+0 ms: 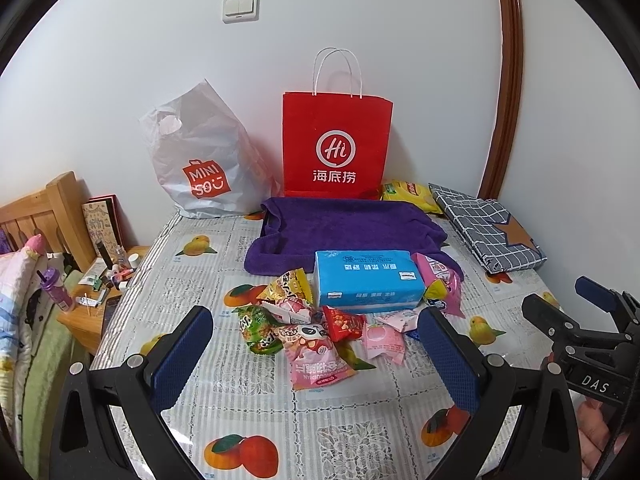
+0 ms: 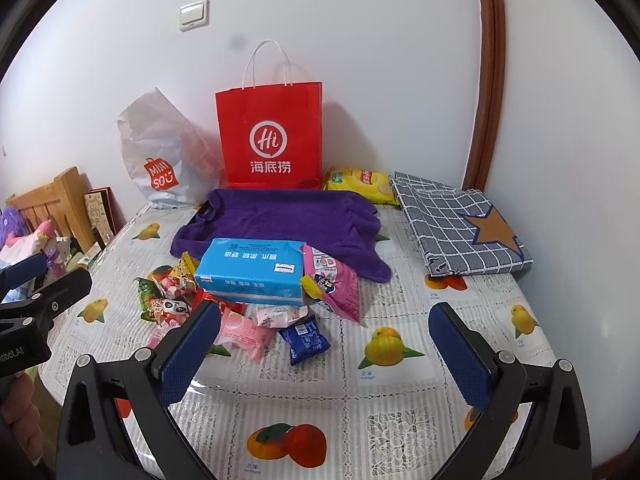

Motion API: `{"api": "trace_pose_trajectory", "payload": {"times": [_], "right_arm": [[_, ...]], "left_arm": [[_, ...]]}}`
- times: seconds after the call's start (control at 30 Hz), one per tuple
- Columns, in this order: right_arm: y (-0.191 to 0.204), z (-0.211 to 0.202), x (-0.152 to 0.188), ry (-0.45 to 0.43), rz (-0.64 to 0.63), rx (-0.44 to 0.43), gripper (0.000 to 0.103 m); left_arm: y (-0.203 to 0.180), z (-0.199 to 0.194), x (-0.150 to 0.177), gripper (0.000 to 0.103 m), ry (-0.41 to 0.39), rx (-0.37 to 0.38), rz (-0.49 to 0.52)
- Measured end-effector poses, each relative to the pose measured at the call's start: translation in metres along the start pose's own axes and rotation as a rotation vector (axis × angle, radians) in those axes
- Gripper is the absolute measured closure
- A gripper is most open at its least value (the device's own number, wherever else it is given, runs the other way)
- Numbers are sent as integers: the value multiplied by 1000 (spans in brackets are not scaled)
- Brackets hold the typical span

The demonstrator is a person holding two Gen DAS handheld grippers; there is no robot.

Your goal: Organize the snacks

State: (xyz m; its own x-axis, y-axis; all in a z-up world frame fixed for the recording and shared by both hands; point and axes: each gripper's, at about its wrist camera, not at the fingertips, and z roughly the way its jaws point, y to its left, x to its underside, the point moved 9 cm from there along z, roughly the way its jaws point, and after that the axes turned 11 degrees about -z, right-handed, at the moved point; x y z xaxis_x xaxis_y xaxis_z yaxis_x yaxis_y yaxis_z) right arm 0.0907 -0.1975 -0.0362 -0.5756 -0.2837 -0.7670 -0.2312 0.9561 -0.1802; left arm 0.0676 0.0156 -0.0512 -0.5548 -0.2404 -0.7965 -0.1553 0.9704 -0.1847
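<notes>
The heap of small crinkly snack packets (image 1: 308, 328) lies mid-table on the fruit-print plastic-covered table (image 1: 280, 412), crowded against a blue tissue pack (image 1: 366, 286). Both the left gripper (image 1: 316, 352) and right gripper (image 2: 324, 354) hover short of it, fingers spread and empty, probably awaiting a first pick. A red paper bag (image 1: 337, 144) stands at the far edge, a likely destination.

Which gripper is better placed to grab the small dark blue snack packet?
Probably right. The blue packet lies between the open right gripper's fingers; the left gripper faces the pink snacks instead.
</notes>
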Motion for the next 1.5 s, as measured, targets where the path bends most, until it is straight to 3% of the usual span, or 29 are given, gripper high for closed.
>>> {"api": "trace_pose_trajectory", "payload": {"times": [1.5], "right_arm": [[-1,-4,1,-6,-11,4,1]], "left_arm": [[-3,-4,-2,0,-8,-1,8]]}}
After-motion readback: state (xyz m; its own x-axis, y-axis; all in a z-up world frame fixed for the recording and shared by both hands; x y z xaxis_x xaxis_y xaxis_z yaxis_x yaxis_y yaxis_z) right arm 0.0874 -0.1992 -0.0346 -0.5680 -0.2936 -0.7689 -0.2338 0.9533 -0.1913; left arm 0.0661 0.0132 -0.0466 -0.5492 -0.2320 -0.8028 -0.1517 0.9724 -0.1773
